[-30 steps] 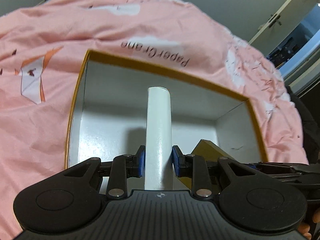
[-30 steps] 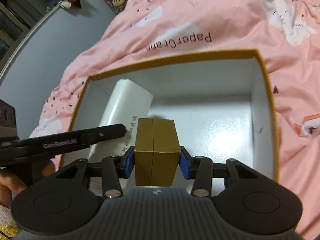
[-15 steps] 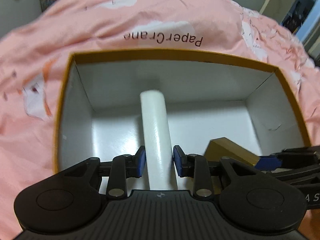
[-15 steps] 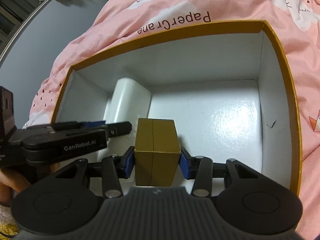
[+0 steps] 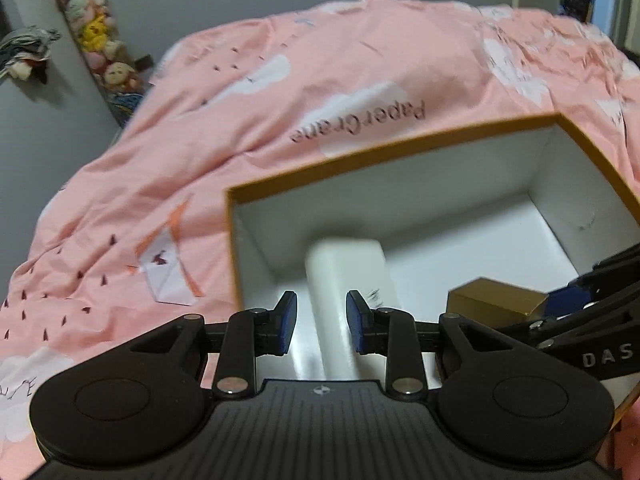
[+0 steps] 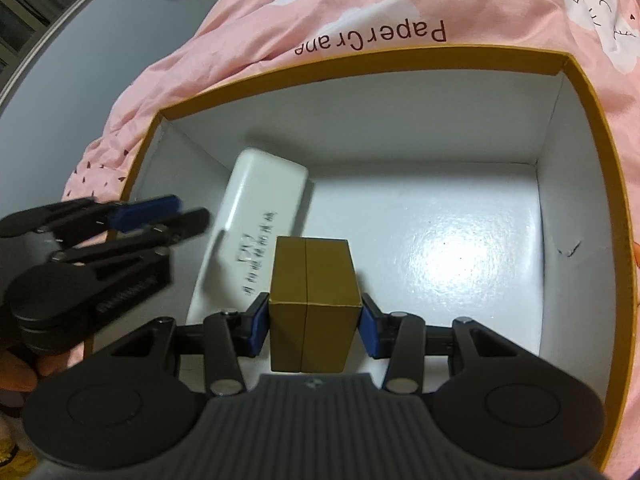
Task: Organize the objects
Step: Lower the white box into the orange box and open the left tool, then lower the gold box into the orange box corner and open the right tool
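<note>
The open box (image 6: pixel 592 92) sits on the bedspread (image 5: pixel 280 92), and the printed words on the bedspread lie just behind its far wall. Inside, the long case (image 6: pixel 248 240) lies flat on the floor along the box's left wall, 1 end reaching toward the far left corner. My left gripper (image 5: pixel 321 322) hangs above the case's near end, its 2 fingers apart on either side of it and, as far as the blur lets me judge, not touching it. To the right of the case, my right gripper (image 6: pixel 314 326) holds the small block (image 6: pixel 310 300) between its 2 fingers, over the box floor near the front. Soft toys (image 5: pixel 96 40) hang at the wall, far left behind the bed.
</note>
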The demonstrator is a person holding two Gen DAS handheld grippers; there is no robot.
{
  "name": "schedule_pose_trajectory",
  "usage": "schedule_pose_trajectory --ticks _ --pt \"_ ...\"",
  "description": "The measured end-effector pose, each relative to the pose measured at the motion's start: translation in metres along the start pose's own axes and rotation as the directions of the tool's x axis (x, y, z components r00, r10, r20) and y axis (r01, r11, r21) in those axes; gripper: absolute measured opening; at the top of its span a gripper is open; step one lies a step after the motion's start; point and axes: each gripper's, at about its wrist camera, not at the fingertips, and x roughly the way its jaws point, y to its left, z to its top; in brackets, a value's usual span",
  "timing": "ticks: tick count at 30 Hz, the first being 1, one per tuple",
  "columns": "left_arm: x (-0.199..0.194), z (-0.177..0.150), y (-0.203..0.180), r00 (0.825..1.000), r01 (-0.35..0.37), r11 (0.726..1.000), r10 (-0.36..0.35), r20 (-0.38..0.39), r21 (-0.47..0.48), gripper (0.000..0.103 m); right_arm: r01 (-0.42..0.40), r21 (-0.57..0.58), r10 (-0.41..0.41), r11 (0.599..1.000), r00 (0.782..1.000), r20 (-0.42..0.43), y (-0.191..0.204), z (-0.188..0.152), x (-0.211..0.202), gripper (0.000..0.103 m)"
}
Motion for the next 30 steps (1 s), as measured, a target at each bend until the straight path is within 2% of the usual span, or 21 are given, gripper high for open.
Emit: schedule_pose_trajectory --ticks 3,5,6,7,10,13,18,22,26,30 --pt "-0.016 -0.004 0.016 0.998 0.023 0.997 -0.018 0.06 -0.079 0.035 0.019 0.006 -0.019 1.0 1.0 -0.013 0.005 0.002 0.006 0.048" --pt "-0.029 -0.008 0.028 0.994 0.063 0.988 -0.051 0.094 -0.138 0.035 0.026 0.02 -0.025 0.999 0.999 -0.024 0.009 0.004 0.011 0.048" --pt "-0.036 -0.012 0.034 0.992 0.089 0.979 -0.07 0.109 -0.181 0.035 0.028 0.021 -0.028 0.999 0.999 -0.025 0.012 0.005 0.012 0.048" --pt "-0.043 -0.015 0.039 0.99 0.096 0.969 -0.07 0.119 -0.228 0.039 0.03 0.023 -0.03 0.999 0.999 -0.027 0.014 0.006 0.013 0.048" --pt "-0.063 -0.03 0.051 0.981 0.098 0.94 -0.037 0.189 -0.326 0.042 0.017 0.034 -0.015 0.999 0.999 -0.033 0.022 0.009 0.019 0.048" --pt "-0.069 -0.043 0.066 0.979 0.141 0.906 -0.067 0.192 -0.399 0.042 0.014 0.043 -0.013 0.999 1.0 -0.026 0.028 0.011 0.022 0.048" --pt "-0.067 -0.07 0.073 0.978 0.182 0.869 -0.111 0.178 -0.461 0.042 0.025 0.043 -0.026 0.999 1.0 0.005 0.035 0.015 0.024 0.047" --pt "-0.065 -0.083 0.073 0.97 0.229 0.844 -0.159 0.181 -0.484 0.042 0.041 -0.022 -0.04 0.999 0.999 0.035 0.044 0.018 0.028 0.047" --pt "-0.064 -0.083 0.069 0.966 0.246 0.847 -0.175 0.189 -0.472 0.04 0.071 -0.135 -0.063 0.988 0.996 0.06 0.055 0.019 0.029 0.047" --pt "-0.064 -0.085 0.07 0.966 0.245 0.846 -0.175 0.188 -0.474 0.039 0.05 -0.168 -0.045 0.984 0.998 0.034 0.055 0.02 0.024 0.047"
